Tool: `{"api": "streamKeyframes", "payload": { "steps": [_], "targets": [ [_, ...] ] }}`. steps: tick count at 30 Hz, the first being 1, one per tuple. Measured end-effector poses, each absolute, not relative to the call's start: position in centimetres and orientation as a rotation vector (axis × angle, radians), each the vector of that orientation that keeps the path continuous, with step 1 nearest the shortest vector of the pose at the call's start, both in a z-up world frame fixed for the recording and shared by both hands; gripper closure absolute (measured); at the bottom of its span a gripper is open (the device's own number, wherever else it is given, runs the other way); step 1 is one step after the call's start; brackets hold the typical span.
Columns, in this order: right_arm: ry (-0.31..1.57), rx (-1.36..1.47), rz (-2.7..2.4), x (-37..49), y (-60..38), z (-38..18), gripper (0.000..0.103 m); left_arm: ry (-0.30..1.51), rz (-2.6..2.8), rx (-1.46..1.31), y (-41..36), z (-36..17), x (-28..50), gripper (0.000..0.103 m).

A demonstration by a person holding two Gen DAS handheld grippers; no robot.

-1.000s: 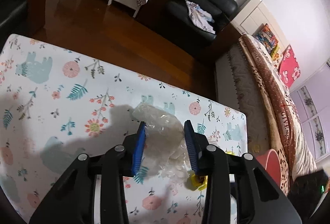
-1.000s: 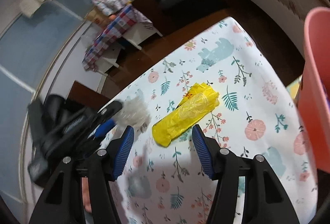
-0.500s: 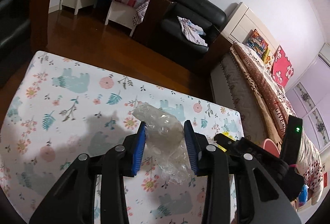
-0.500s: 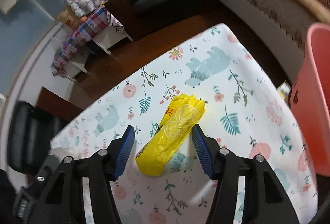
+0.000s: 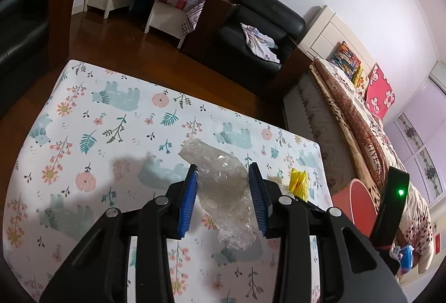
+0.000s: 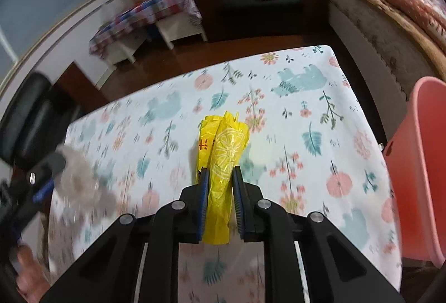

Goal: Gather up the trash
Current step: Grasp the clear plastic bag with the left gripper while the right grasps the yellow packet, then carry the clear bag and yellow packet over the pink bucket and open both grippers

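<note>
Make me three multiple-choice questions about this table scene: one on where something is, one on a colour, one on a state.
1. Where is the pink bin?
A. on the table
B. beside the table's edge
C. on the sofa

2. What colour is the wrapper in the right gripper?
A. yellow
B. green
C. white

3. The clear plastic is:
A. lying flat and smooth
B. in the bin
C. crumpled between the left gripper's fingers

Key: B, the bin stands past the cloth's edge; A, yellow shows between the closing jaws; C, it sits crinkled between the blue pads.
</note>
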State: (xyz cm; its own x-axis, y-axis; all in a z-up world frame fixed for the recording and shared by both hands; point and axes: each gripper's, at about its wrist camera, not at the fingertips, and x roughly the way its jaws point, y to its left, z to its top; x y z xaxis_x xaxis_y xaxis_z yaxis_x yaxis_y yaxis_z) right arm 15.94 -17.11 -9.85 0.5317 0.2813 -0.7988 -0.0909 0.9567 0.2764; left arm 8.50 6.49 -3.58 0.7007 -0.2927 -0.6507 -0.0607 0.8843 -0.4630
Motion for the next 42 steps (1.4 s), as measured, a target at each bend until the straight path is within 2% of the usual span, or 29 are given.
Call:
{"api": "streamKeyframes", "payload": {
  "steps": [14,35,37,42],
  "targets": [
    [0.949,0.024,0.296,6.7,-18.4,-8.5,0.087,0.829,-0.165,-0.418,3.5,-3.5,4.5,0.066],
    [0.922,-0.141,0.351,2.6,-19.5,-10.0,0.086,0.886,-0.108,-0.323,-0.3,-4.2,3.2,0.066],
    [0.93,-0.143,0.36,2.6,-19.5,-10.3,0.084,0.885,-0.104,-0.316,-0.5,-4.1,3.2,0.066],
    [0.934,-0.144,0.367,2.6,-19.5,-10.7,0.067,0.886,-0.093,-0.307,-0.7,-3.9,3.4,0.066]
  ]
}}
